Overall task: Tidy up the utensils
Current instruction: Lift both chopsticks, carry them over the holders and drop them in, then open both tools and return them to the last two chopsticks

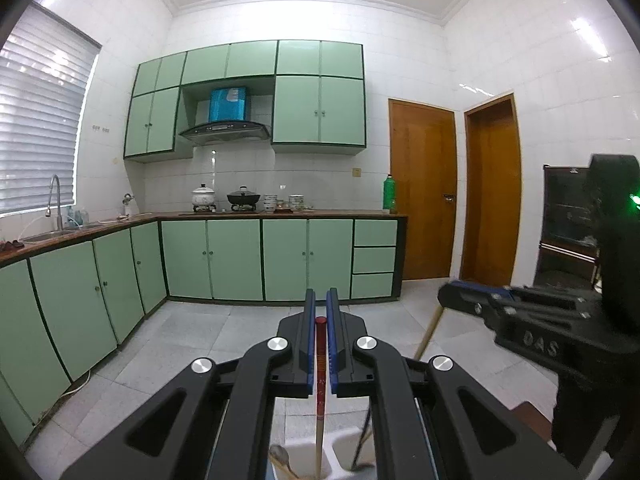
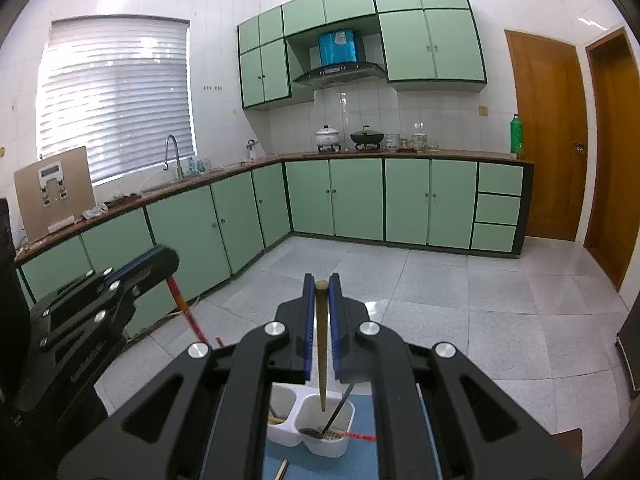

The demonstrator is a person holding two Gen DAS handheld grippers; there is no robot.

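My left gripper is shut on a red-topped chopstick, which hangs down over a white two-compartment utensil holder. My right gripper is shut on a brown wooden chopstick; its lower end hangs at the right compartment of the holder. That compartment holds a dark ladle, and the left one holds wooden utensils. The left wrist view shows the right gripper at the right. The left gripper and its red chopstick show at the left of the right wrist view.
The holder stands on a blue mat, where a red chopstick and a wooden stick lie. Beyond are a tiled floor, green cabinets under a counter with pots, a sink tap and wooden doors.
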